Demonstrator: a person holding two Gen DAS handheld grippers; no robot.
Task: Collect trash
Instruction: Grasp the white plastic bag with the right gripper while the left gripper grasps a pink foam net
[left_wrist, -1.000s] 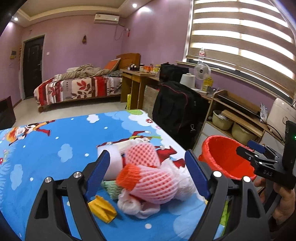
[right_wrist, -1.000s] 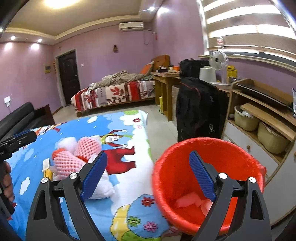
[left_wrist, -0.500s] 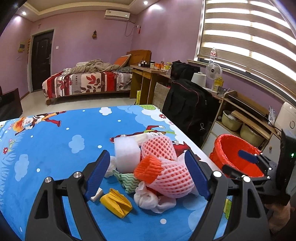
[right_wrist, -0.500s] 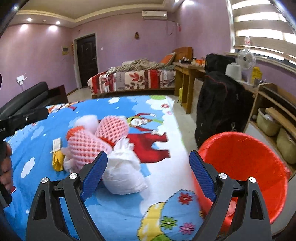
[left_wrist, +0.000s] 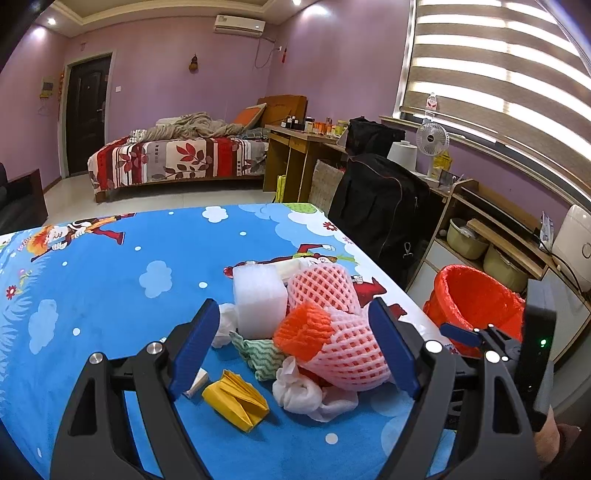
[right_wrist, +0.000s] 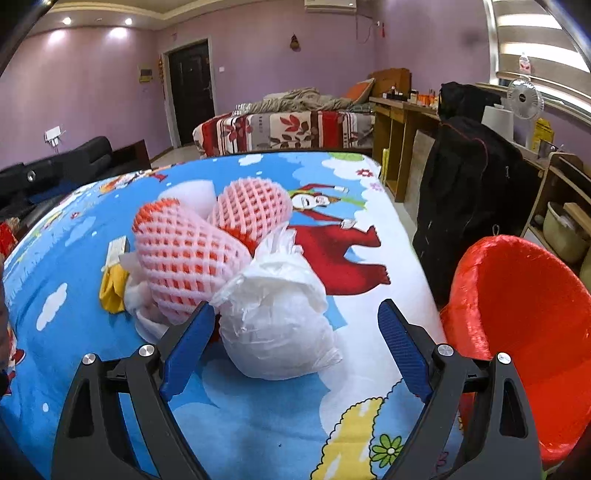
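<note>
1. The trash pile is taken as landmark; it is seen on the blue cartoon tablecloth, near the table edge beside the red bin.
2. The left gripper is spread wide and holds nothing; the pile is framed between its blue pads, with no contact seen.
3. In the pile: pink foam nets, a white foam block behind them, a green-striped cloth and a yellow folded paper on the near side.
4. The right gripper is also spread wide and empty; a white plastic bag at the pile's edge is seen between its pads, close to the left one.
5. The red bin is seen off the table, right of the pile.
</note>
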